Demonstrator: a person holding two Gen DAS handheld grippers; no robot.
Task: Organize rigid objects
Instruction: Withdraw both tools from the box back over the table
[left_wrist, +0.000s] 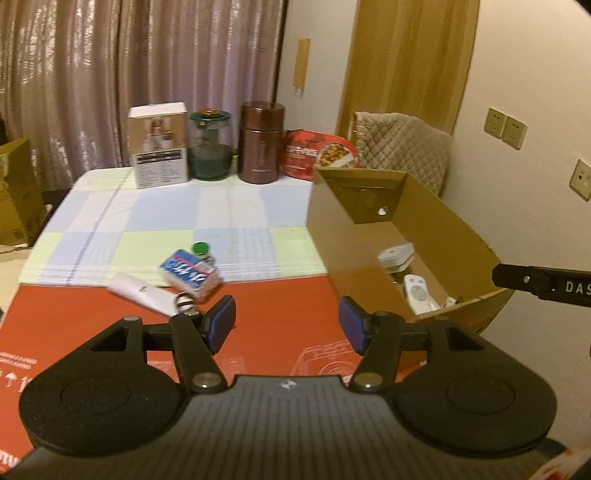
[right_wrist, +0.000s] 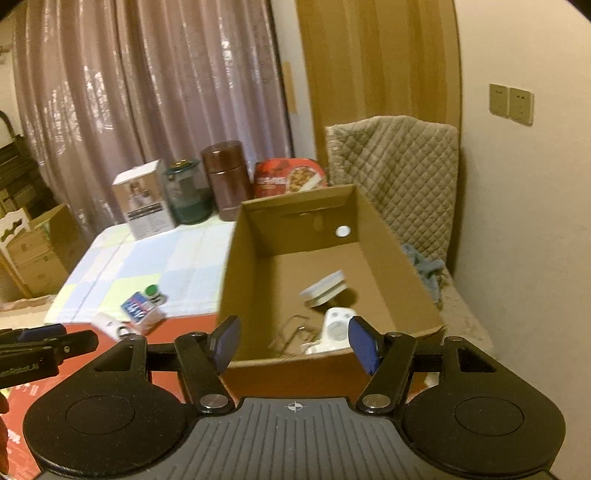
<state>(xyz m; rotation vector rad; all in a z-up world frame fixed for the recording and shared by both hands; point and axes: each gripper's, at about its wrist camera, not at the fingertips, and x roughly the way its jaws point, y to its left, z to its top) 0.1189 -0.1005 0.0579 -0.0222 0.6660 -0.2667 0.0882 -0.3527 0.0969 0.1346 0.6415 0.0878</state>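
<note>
An open cardboard box (left_wrist: 458, 236) (right_wrist: 388, 258) stands at the table's right. Inside lie a white square container (left_wrist: 395, 258) (right_wrist: 325, 291), a white remote-like device (left_wrist: 417, 293) (right_wrist: 336, 328) and a bent wire piece (right_wrist: 291, 330). On the table left of the box lie a blue packet (left_wrist: 192, 275) (right_wrist: 138, 306), a green-capped bottle (left_wrist: 201, 249) (right_wrist: 152, 291), a white tube (left_wrist: 142, 297) (right_wrist: 107, 325) and a metal ring (left_wrist: 184, 304). My left gripper (left_wrist: 286, 326) is open and empty above the red mat. My right gripper (right_wrist: 293, 341) is open and empty at the box's near edge.
At the table's back stand a white carton (left_wrist: 157, 146), a glass jar (left_wrist: 209, 146), a brown flask (left_wrist: 261, 142) and a red food tray (left_wrist: 319, 151). A quilted chair (right_wrist: 399, 166) is behind the box. Cardboard boxes (right_wrist: 37, 254) stand at the left.
</note>
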